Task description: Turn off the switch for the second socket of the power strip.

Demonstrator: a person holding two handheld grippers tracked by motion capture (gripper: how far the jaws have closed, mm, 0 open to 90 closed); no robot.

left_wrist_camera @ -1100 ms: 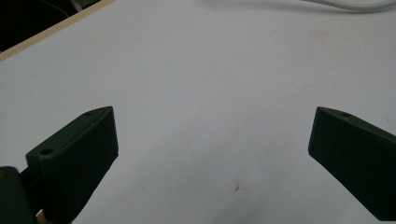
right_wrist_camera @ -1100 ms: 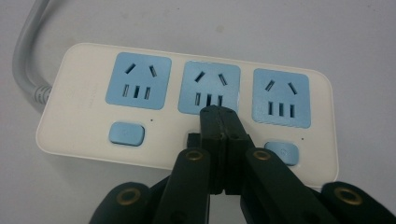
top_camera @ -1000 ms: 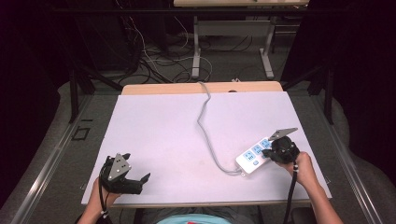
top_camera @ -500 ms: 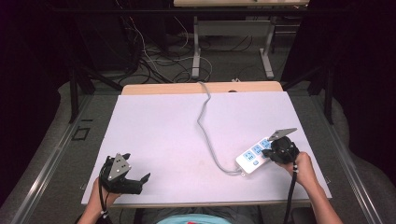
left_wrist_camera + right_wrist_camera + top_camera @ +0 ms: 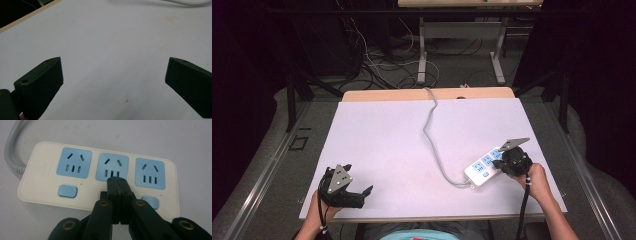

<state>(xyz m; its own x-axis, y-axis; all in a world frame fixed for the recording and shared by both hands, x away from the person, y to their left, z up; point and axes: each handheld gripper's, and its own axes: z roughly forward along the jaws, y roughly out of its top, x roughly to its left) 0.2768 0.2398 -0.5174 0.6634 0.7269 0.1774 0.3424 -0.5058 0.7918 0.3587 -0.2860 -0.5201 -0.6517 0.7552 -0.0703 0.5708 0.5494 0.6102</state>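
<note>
The right tongs (image 5: 117,182), closed, press on the power strip (image 5: 45,172) at its middle switch; its faint embossed marking is unreadable. The left tongs (image 5: 112,80) hang open above the table (image 5: 112,37).

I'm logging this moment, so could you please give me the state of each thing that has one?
Power strip: flat on the table, all three sockets empty.
Grey cable: slack, trailing off the far edge.
Left gripper: open, empty.
Right gripper: shut, tips over the middle switch.

L gripper (image 5: 362,192) jaws wide apart; R gripper (image 5: 117,181) pressed together (tilted down).
</note>
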